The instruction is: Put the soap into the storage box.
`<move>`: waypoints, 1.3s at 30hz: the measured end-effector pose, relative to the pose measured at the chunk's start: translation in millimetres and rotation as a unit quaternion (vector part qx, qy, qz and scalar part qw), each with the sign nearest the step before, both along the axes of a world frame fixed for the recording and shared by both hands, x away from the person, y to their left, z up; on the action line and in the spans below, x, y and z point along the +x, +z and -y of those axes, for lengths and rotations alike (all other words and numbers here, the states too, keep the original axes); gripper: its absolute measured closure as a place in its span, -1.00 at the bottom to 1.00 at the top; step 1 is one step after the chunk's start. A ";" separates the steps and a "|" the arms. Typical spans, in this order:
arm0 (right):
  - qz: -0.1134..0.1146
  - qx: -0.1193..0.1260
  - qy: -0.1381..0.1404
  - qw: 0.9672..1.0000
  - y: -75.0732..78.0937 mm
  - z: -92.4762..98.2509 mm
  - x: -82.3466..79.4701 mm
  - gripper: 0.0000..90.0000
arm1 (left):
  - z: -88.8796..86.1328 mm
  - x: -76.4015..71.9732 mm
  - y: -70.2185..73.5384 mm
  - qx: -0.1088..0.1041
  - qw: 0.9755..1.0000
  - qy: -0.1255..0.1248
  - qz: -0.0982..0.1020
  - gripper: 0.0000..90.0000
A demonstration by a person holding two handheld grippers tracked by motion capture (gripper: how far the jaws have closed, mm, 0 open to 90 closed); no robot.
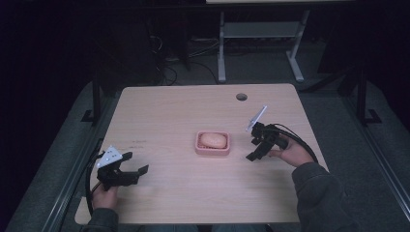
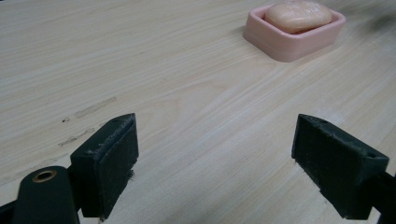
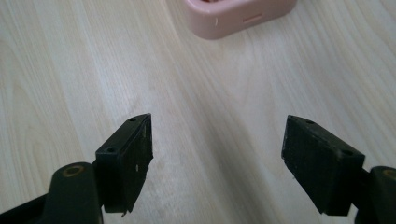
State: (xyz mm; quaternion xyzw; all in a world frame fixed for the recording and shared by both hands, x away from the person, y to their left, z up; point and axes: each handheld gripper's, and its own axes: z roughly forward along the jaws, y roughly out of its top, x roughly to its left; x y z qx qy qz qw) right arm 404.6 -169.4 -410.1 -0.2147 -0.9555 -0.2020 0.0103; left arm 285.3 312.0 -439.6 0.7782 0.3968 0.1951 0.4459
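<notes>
One pink soap dish (image 1: 212, 150), one bar of soap (image 1: 213, 139), two grippers, one table (image 1: 169, 111).

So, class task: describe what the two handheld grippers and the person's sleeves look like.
Both the left gripper and the right gripper are black, with two blocky jaws, a pale grey three-cornered plate on top and a black cable trailing back. The jaw pads look matte and rough. The sleeves are dark grey.

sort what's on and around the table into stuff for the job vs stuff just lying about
For the job:
- soap
- pink dish holding it
- left gripper, jaws open
- right gripper, jaws open

Lying about:
- table's cable hole
- metal frame on the floor behind
</notes>
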 end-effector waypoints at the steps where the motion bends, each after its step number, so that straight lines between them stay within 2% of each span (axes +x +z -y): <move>1: 0.002 0.003 -0.002 1.000 0.3 1.0 -1.2 -0.46 | 0.2 0.1 -0.1 0.000 1.000 0.000 0.000 -0.68; 12: 0.003 0.007 -0.013 1.000 -3.3 14.4 -11.5 -0.46 | 0.9 -0.4 -0.1 0.000 1.000 0.000 0.000 -0.68; 26: 0.016 0.017 -0.031 0.999 -5.2 35.2 -27.4 -0.46 | 1.8 -0.3 -0.6 0.003 1.000 -0.004 -0.002 -0.68; 39: 0.015 0.022 -0.053 0.998 -14.6 55.9 -43.7 -0.46 | 2.8 0.1 -1.0 0.006 1.000 -0.006 -0.002 -0.68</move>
